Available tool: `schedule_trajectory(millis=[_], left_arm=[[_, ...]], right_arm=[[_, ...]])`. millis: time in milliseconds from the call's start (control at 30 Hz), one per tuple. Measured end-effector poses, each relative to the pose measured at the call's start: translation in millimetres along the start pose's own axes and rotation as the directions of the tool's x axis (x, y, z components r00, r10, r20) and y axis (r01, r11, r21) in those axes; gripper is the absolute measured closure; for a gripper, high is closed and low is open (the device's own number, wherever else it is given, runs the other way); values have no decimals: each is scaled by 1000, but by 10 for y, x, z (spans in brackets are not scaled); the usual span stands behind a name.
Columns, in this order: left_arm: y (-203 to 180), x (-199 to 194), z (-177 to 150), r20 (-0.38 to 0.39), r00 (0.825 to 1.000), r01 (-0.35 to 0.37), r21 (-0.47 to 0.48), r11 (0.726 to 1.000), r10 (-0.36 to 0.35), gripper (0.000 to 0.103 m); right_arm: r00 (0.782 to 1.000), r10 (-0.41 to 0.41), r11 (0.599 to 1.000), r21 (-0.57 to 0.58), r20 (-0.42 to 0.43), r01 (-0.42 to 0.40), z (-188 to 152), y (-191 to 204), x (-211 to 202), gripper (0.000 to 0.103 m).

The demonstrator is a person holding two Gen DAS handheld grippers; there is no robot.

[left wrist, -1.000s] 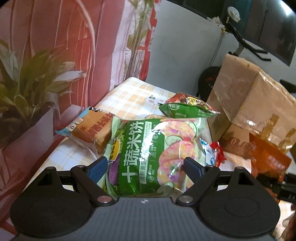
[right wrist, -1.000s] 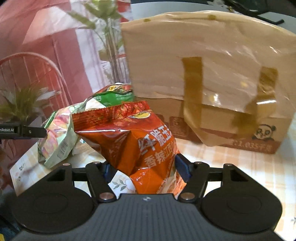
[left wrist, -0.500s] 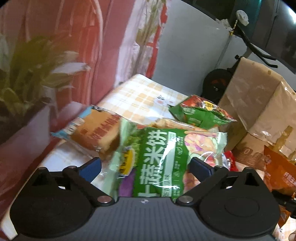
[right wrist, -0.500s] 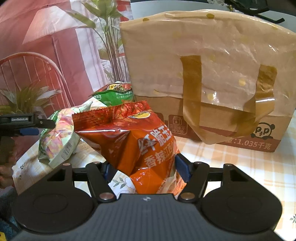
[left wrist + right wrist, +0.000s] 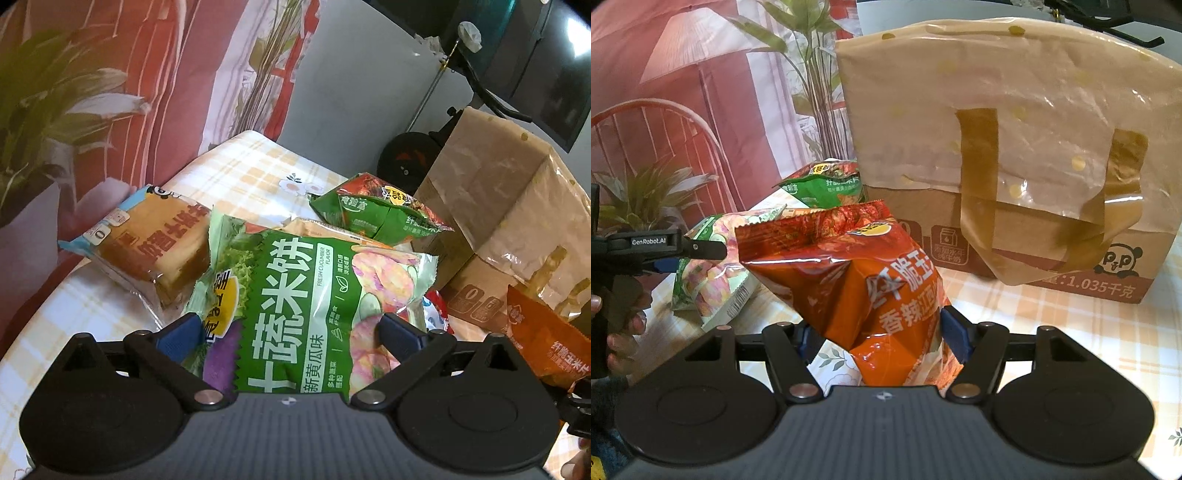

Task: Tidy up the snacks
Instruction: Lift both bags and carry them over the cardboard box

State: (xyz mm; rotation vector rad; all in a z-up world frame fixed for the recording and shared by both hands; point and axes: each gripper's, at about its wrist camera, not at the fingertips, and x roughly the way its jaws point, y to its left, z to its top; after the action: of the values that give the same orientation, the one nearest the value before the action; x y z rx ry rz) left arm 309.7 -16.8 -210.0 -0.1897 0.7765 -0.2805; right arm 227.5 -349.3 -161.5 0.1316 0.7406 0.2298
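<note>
Since the earlier frame, left gripper (image 5: 288, 334) has spread wide, releasing the green rice-cracker bag (image 5: 310, 299) at frame centre on the table (image 5: 251, 173). Right gripper (image 5: 875, 334) clamps the orange chip bag (image 5: 864, 280), centre. Both bags: light, slippery, crushable; grip the sealed edges.

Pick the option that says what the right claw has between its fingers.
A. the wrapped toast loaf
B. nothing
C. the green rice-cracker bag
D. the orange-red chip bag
D: in the right wrist view the right claw has both blue pads pressed into the sides of the orange-red chip bag, which stands lifted off the checked tablecloth.
</note>
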Motion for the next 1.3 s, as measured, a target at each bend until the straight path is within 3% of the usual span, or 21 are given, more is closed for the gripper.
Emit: schedule_trajectory(millis=[567, 1133, 1200, 1267, 1300], left_arm=[[-237, -42, -29, -93, 994, 72, 114, 991, -61, 2], [-428, 34, -83, -13, 997, -71, 322, 944, 80, 0], [-453, 19, -95, -5, 997, -75, 338, 938, 82, 3], [-443, -54, -101, 0, 998, -60, 329, 942, 64, 17], [-441, -81, -99, 5, 998, -59, 321, 945, 61, 19]], right_arm=[[1000, 7, 1000, 3, 6, -7, 3, -15, -56, 35], [1000, 8, 1000, 27, 16, -9, -18, -55, -138, 35], [1000, 7, 1000, 29, 17, -7, -23, -60, -147, 35], [1000, 6, 1000, 30, 17, -7, -25, -69, -152, 35], [1000, 5, 1000, 30, 18, -6, -26, -72, -157, 35]])
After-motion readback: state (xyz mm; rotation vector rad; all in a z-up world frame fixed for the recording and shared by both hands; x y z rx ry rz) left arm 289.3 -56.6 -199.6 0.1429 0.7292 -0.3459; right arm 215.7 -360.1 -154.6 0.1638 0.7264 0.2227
